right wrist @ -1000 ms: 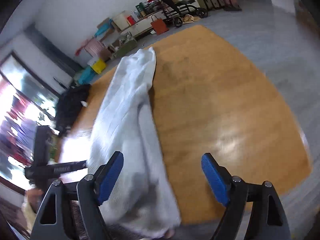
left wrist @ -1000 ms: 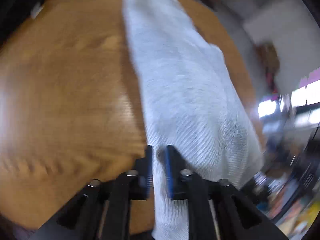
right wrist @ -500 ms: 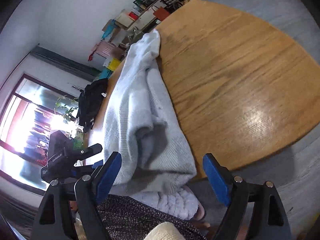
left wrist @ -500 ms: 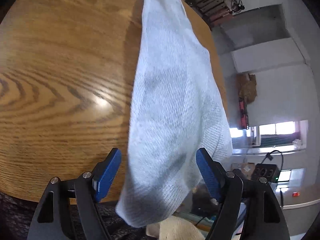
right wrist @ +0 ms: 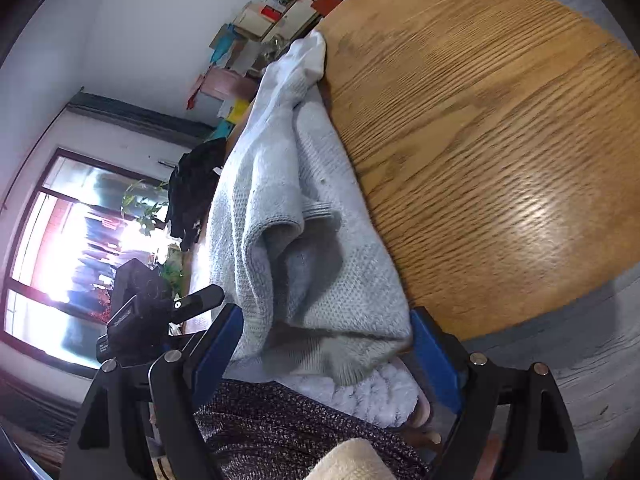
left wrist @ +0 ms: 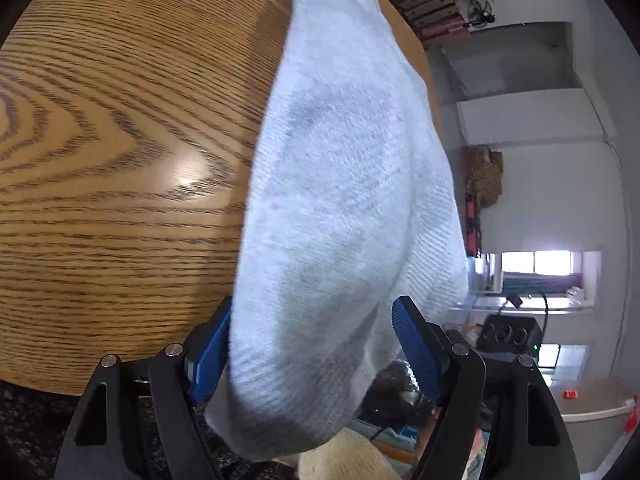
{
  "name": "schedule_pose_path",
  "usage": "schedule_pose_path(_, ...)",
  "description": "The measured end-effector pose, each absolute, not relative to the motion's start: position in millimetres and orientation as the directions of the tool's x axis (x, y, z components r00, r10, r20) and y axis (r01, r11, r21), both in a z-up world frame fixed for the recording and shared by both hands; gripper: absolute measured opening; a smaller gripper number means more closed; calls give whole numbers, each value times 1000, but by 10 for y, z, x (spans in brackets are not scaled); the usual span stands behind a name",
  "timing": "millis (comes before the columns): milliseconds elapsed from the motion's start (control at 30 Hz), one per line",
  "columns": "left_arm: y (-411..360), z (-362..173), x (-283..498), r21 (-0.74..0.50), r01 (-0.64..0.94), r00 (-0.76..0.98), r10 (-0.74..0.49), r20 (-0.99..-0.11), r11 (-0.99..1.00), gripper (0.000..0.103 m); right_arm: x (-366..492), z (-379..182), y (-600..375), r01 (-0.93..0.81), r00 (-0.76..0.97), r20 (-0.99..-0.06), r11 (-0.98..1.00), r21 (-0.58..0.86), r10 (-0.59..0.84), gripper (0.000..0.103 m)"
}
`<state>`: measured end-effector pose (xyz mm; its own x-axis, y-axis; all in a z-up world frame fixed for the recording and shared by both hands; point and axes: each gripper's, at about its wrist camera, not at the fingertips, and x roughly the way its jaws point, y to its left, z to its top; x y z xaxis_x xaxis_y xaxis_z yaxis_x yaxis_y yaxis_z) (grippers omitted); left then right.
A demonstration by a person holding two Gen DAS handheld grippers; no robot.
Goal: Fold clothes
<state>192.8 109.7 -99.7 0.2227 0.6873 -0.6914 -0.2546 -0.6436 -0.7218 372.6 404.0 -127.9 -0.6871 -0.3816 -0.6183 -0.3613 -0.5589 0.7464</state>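
Released, sweater hangs between left gripper (spread).

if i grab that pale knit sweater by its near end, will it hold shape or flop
Probably flop: the sweater already sags in soft folds over the table edge. Its fuzzy knit should grip the pads rather than slip. It looks bulky, so the far part will likely drag along the wood.

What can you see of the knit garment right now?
The knit garment is pale grey-white, looks soft and ribbed in places, and lies as a long, bunched strip along the edge of the wooden table. Its near end droops over the rim. That end hangs between the blue pads of the open left gripper and right gripper; neither clamps it.
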Motion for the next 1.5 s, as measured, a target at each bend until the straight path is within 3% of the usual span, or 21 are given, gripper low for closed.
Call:
schedule_pose_path(167,1168,-933,1957,-700,-303,221,666,-712,-647,72,3596,-1329,3987,-350,-690,-609,-555,754,-392,87)
schedule_pose_path(200,1177,-923,1964,-690,-318,223,656,-721,-650,57,3585,-1344,3975,-349,-691,-604,-549,760,-397,81)
schedule_pose_path(233,1189,-897,1977,-680,-331,222,646,-730,-655,39,3574,-1360,3964,-349,-692,-600,-541,765,-401,67)
schedule_pose_path(267,1235,-906,2002,-670,-346,220,637,-739,-657,32,3566,-1382,3950,-354,-691,-602,-537,765,-402,55)
schedule_pose_path(300,1286,-921,2029,-660,-361,218,628,-747,-659,24,3560,-1387,3916,-343,-689,-596,-539,769,-412,36)
schedule_pose_path(633,888,-621,1935,-701,-382,228,674,-703,-602,16,3634,-1276,3625,-285,-703,-572,-569,772,-423,16)
schedule_pose_path(900,1116,-1168,2027,-625,-414,257,573,-778,-663,17,3803,-1361,3361,-289,-633,-614,-592,752,-471,18)
schedule_pose_path(967,1186,-1161,1878,-607,-404,247,557,-793,-684,29,3826,-1339,3336,-294,-619,-641,-622,725,-454,36)
schedule_pose_path(1000,1185,-1096,1808,-597,-408,232,554,-800,-691,39,3822,-1303,3367,-319,-607,-671,-643,697,-426,61)
schedule_pose_path(1033,1184,-1030,1737,-587,-412,217,551,-806,-697,51,3818,-1266,3399,-343,-593,-700,-662,666,-397,67)
schedule_pose_path(1100,1144,-796,1572,-579,-422,183,560,-808,-698,68,3800,-1105,3537,-368,-589,-739,-706,605,-327,67)
schedule_pose_path(1133,1126,-673,1433,-580,-425,164,571,-804,-695,70,3781,-1010,3630,-367,-600,-741,-720,589,-301,67)
schedule_pose_path(1267,1361,-400,784,-538,-444,67,572,-817,-716,72,3442,-680,4086,-366,-632,-750,-778,511,-195,69)
schedule_pose_path(1500,2407,-700,-753,-445,-498,30,498,-867,-744,72,1844,-449,4845,-304,-651,-740,-834,460,-171,68)
